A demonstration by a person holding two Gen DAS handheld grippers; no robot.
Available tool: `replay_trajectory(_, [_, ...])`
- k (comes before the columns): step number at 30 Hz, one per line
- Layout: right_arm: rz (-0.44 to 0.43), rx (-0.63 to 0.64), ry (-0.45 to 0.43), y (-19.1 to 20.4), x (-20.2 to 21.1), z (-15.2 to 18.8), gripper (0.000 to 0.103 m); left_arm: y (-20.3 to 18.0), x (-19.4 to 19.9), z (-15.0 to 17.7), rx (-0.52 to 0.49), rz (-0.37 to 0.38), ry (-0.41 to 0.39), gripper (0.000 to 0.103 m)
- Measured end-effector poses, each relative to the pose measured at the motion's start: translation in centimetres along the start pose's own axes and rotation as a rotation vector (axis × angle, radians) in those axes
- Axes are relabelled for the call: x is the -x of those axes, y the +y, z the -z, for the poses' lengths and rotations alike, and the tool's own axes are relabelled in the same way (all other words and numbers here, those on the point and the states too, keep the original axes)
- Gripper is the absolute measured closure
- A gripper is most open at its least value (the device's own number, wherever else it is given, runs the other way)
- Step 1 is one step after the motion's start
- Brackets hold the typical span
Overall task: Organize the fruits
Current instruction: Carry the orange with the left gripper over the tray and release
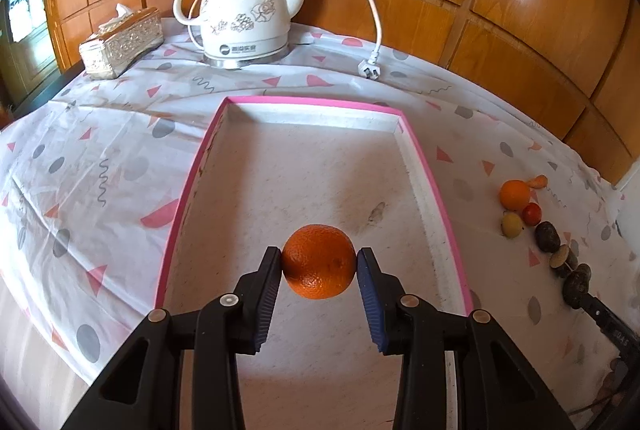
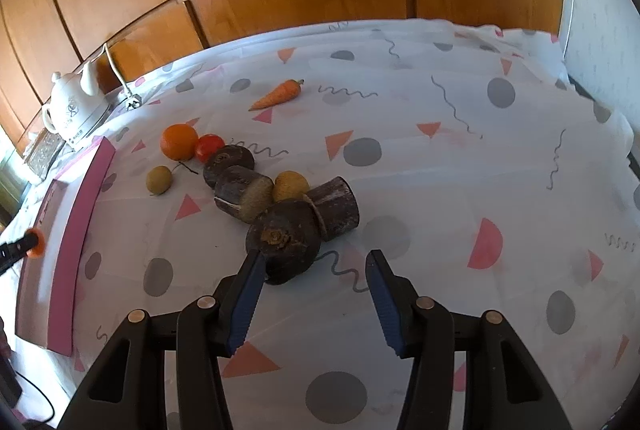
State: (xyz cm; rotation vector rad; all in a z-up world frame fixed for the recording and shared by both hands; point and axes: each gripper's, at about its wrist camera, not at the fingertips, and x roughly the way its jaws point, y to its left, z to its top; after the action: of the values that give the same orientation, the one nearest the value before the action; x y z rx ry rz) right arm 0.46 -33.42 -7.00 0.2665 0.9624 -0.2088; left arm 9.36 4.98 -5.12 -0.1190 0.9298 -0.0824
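My left gripper (image 1: 319, 264) is shut on an orange (image 1: 319, 262) and holds it above the near part of a pink-rimmed white tray (image 1: 420, 174), whose floor is bare. My right gripper (image 2: 316, 262) is open over the tablecloth, its left finger beside a dark round root (image 2: 286, 236). Behind it lie dark sugarcane pieces (image 2: 336, 208), two kiwis (image 2: 290, 185), a yellow-green fruit (image 2: 159, 180), a second orange (image 2: 179, 141), a red tomato (image 2: 209, 147) and a carrot (image 2: 278, 94). The same pile shows in the left wrist view (image 1: 520, 208).
A white ceramic kettle (image 1: 240, 18) with cord and plug (image 1: 370, 66) and a tissue box (image 1: 120, 42) stand at the table's back by the wood-panelled wall. The tray's pink side (image 2: 68, 242) lies left of the pile.
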Motion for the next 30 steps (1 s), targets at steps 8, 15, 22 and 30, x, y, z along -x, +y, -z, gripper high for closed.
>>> replay_trajectory(8, [-0.001,0.014,0.023,0.9,-0.7,-0.1,0.050,1.5,1.0,0.3,0.045,0.002,-0.025,0.064])
replay_trajectory(15, [0.004,0.011,0.049,0.8,-1.1,0.1,0.050,3.6,1.3,0.7,0.084,-0.029,-0.032,0.064])
replay_trajectory(22, [0.022,0.029,0.046,1.1,-1.0,0.2,0.050,4.6,2.1,1.4,0.126,-0.049,-0.061,0.058])
replay_trajectory(30, [0.040,0.032,0.042,1.5,-1.0,0.2,0.050,6.1,4.7,2.4,0.194,-0.121,-0.128,0.047])
